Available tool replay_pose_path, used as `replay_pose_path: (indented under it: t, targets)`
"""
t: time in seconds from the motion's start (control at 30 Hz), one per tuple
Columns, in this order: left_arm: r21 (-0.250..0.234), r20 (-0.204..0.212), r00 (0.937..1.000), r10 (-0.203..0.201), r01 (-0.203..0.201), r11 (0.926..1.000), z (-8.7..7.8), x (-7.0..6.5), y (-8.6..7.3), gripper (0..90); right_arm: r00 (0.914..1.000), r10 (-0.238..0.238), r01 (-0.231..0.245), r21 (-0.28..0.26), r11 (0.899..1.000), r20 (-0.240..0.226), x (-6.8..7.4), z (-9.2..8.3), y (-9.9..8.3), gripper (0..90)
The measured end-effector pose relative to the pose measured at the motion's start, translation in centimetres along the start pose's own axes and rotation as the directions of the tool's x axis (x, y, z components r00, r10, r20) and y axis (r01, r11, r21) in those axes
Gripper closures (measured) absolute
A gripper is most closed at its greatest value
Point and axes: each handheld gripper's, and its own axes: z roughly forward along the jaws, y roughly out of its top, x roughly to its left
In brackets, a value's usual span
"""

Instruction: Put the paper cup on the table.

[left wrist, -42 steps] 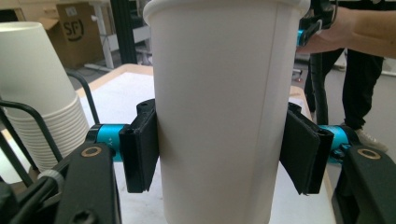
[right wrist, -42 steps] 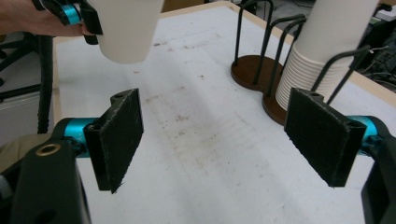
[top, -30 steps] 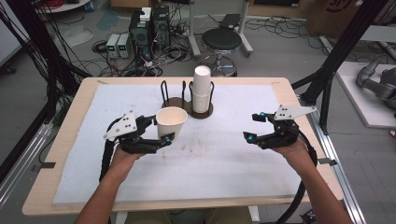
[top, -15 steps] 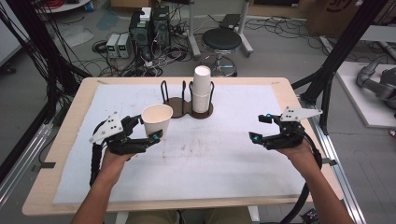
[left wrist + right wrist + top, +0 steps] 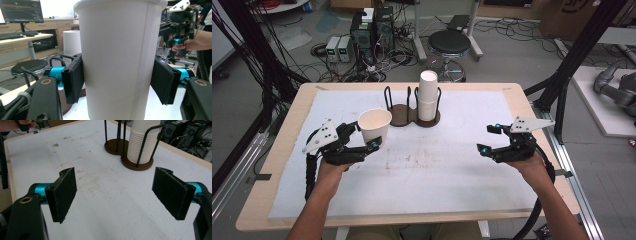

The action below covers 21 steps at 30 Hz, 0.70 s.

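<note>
A white paper cup [image 5: 374,125] stands upright between the pads of my left gripper [image 5: 370,137], just above the white mat left of centre. In the left gripper view both black pads [image 5: 75,77] lie against the cup [image 5: 117,55]. The jaws have just been opening a little, with the cup still between them. My right gripper [image 5: 486,139] hangs open over the mat at the right, and nothing sits between its pads [image 5: 63,192]. A stack of white cups [image 5: 428,95] stands in the right ring of a black wire holder [image 5: 399,112] at the back centre.
A white mat [image 5: 437,165] covers the wooden table [image 5: 277,160]. The holder's left ring stands bare [image 5: 115,146] beside the stack [image 5: 141,142]. Beyond the far edge are a black stool [image 5: 449,42] and computer boxes [image 5: 369,25]. Black frame posts flank the table.
My left gripper has carried the cup a little to the left, away from the holder. The right gripper has barely moved and stays open.
</note>
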Motion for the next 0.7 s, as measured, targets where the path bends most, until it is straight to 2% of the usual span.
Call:
replay_pose_path:
  t: [0.2,0.37,0.5,0.7]
  targets:
    - [-0.008,-0.028,0.9996,-0.002,0.002,1.0,-0.5,0.8,0.1,33.8,1.0,-0.002,0.002,0.001,1.0,-0.004,0.1,0.3,0.0,20.2]
    - [-0.017,-0.074,0.9972,-0.009,0.007,0.9998,-0.9,2.2,-0.4,33.8,1.0,-0.002,0.002,-0.008,1.0,-0.001,0.2,0.3,0.2,20.2]
    - [-0.002,-0.12,0.9925,-0.026,0.026,0.9997,-1.2,3.3,-1.3,33.8,1.0,-0.004,0.004,-0.003,1.0,-0.002,0.3,0.3,0.1,20.2]
    - [0.031,-0.162,0.9852,-0.056,0.062,0.9976,-1.2,4.7,-2.9,33.7,1.0,-0.008,0.008,-0.011,1.0,0.004,0.6,-0.1,-0.1,20.2]
